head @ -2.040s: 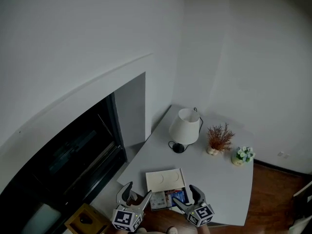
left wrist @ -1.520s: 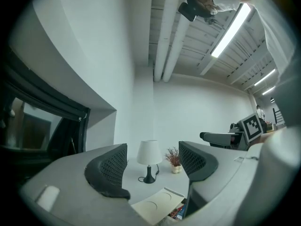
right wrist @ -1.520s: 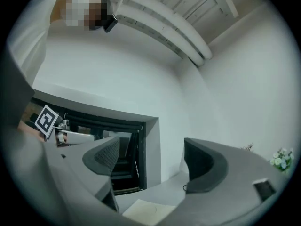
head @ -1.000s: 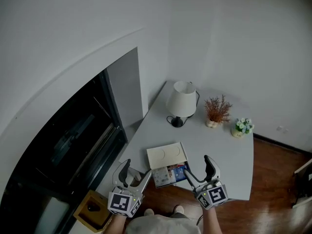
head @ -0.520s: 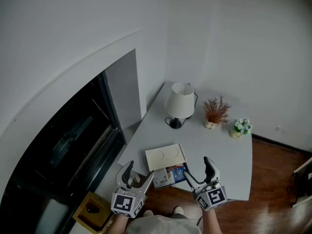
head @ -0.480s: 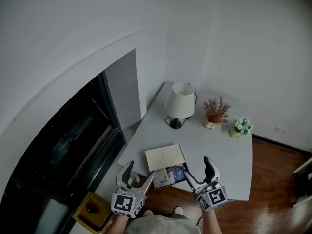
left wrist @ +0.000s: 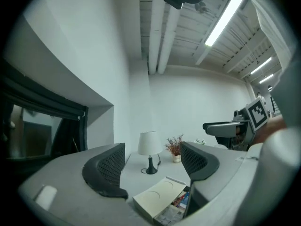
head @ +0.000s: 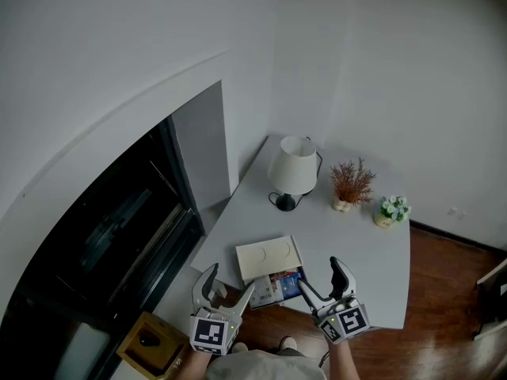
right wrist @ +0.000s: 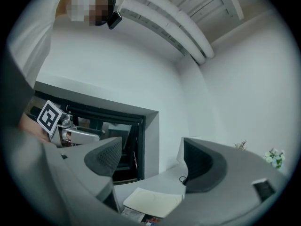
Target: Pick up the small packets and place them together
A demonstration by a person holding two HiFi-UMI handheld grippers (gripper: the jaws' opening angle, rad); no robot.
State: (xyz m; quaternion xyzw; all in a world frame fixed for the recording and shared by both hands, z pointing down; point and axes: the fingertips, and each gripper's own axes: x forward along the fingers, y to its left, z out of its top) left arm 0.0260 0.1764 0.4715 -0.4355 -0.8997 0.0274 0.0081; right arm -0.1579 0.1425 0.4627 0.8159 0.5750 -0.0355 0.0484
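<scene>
Dark window recess [head: 119, 236] at far left. Left gripper [head: 226, 290] hangs off the near edge of the table [head: 356, 240], jaws wide, nothing between them. Just right of it sits a cream box [head: 269, 256]. The packets [head: 279, 286] lie against its near side at the table edge, between the two grippers; whether they tuck under the box, cannot tell. Right gripper [head: 323, 283]: jaws likewise wide and empty. Far side: lamp [head: 295, 172], dried sprig [head: 351, 184], flower pot [head: 390, 210], well apart from the work. Judged: approach step, no packet picked yet. Next, one gripper must dip to the packets, straddle a thin edge and close without nudging the box.
</scene>
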